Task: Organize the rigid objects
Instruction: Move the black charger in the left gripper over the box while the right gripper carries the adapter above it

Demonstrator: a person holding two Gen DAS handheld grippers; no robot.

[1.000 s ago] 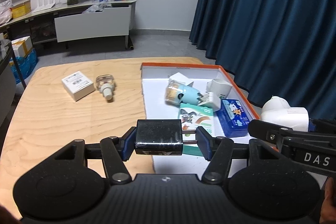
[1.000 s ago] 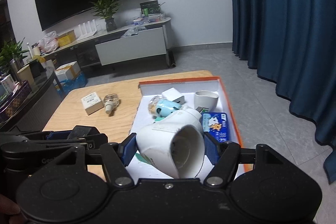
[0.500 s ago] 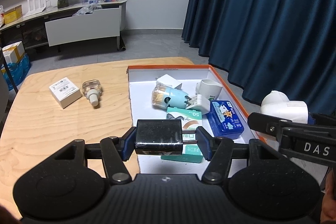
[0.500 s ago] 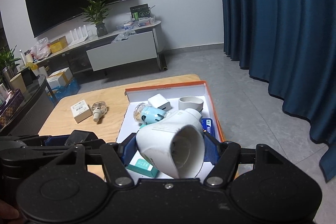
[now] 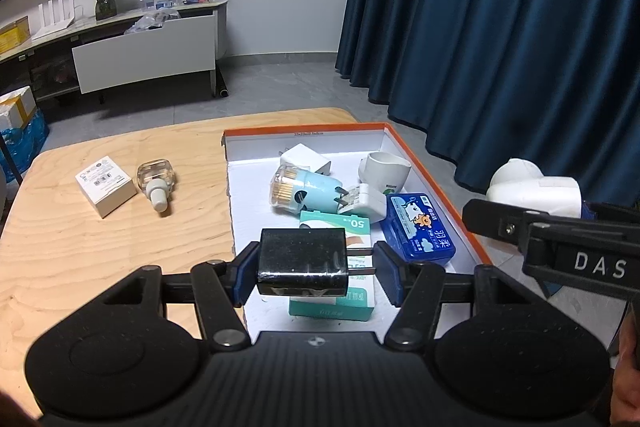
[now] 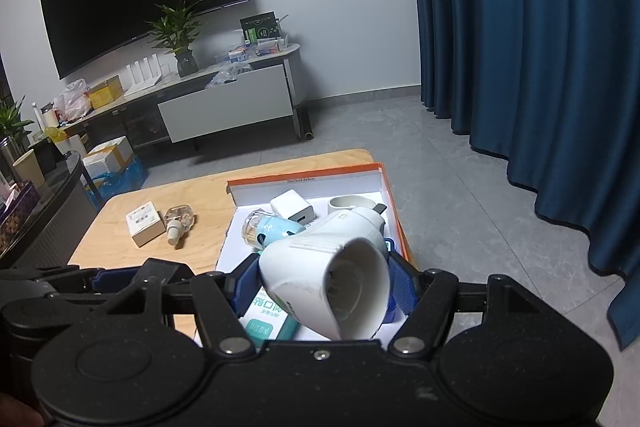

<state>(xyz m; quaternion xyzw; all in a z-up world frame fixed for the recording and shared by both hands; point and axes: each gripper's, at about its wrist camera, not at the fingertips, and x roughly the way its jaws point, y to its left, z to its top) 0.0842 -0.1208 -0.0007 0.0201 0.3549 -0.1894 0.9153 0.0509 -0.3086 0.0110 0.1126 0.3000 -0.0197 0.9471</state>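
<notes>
On the left of the light wooden desk (image 5: 80,247), a small white cardboard box (image 5: 105,185) and a clear glass bottle with a white cap (image 5: 157,183) are seen lying just beside each other, outside the tray.

A shiny black plug block (image 5: 302,261) is clenched in the left tool (image 5: 316,269), with its metal prongs against the right pad. It is held above the near end of the white box tray with an orange rim (image 5: 436,183), over a green and white carton (image 5: 334,291).

A white plastic cup-shaped piece (image 6: 326,283) is grasped in the right tool (image 6: 324,287), held over the tray's right side.

The plug block could be twisted loose, since it is pinched by thin prongs on one side. The tray is crowded, so a dropped thing could be knocked against the blue tissue pack (image 5: 420,231) or tipped over the low rim. The two tools are near each other and could be bumped together.

Bare room is left only along the tray's left wall; the desk's left half is mostly free.
</notes>
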